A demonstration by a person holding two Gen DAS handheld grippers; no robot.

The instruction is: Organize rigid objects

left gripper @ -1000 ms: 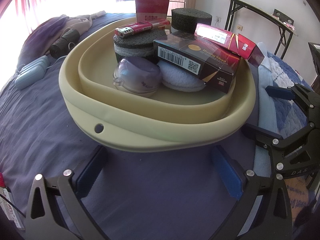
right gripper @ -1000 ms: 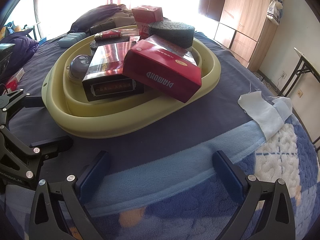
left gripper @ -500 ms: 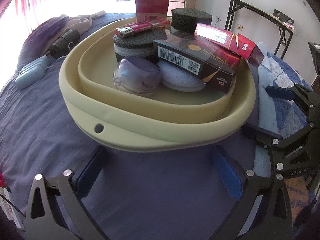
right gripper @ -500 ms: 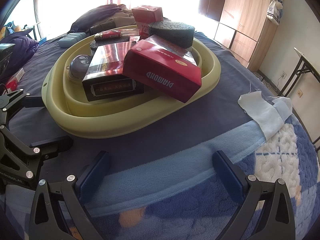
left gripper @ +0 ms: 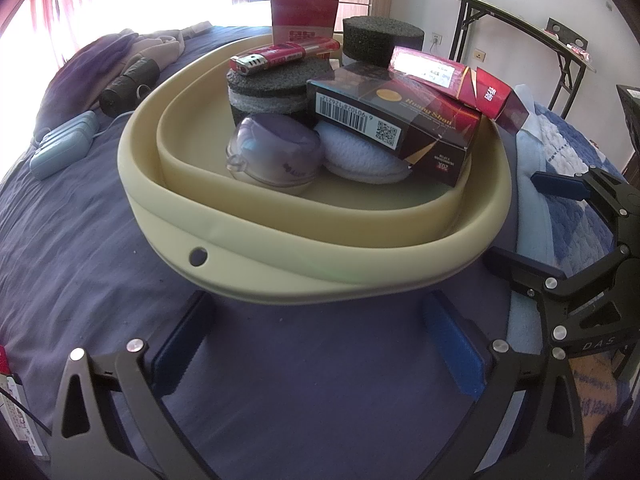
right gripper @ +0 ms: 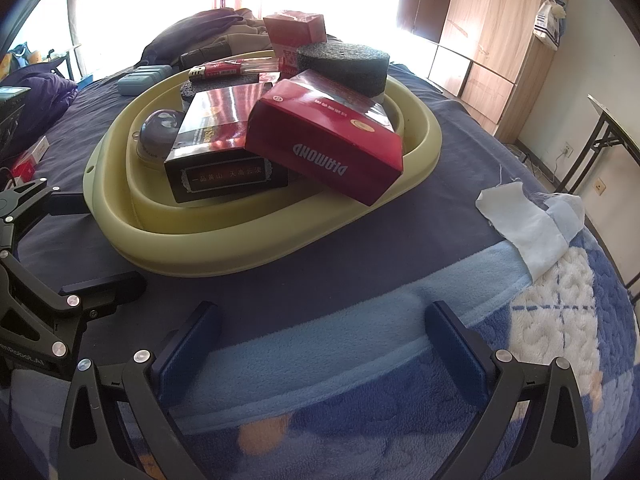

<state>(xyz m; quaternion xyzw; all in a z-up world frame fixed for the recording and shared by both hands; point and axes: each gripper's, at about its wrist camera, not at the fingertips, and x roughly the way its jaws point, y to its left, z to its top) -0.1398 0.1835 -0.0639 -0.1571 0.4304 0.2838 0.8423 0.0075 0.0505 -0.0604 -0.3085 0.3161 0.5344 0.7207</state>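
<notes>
While both grippers, left (left gripper: 318, 336) and right (right gripper: 320, 342), rest spread apart and empty before the pale yellow plastic basin (left gripper: 280, 248) of boxes, only the left view shows the barcode on its black carton (left gripper: 394, 126); the right view reads "DIAMOND" on the red carton (right gripper: 324, 142).

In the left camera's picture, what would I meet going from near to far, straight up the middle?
The left claw, basin rim, purple domed case, foam disc, red lighter, upright red box.
</notes>
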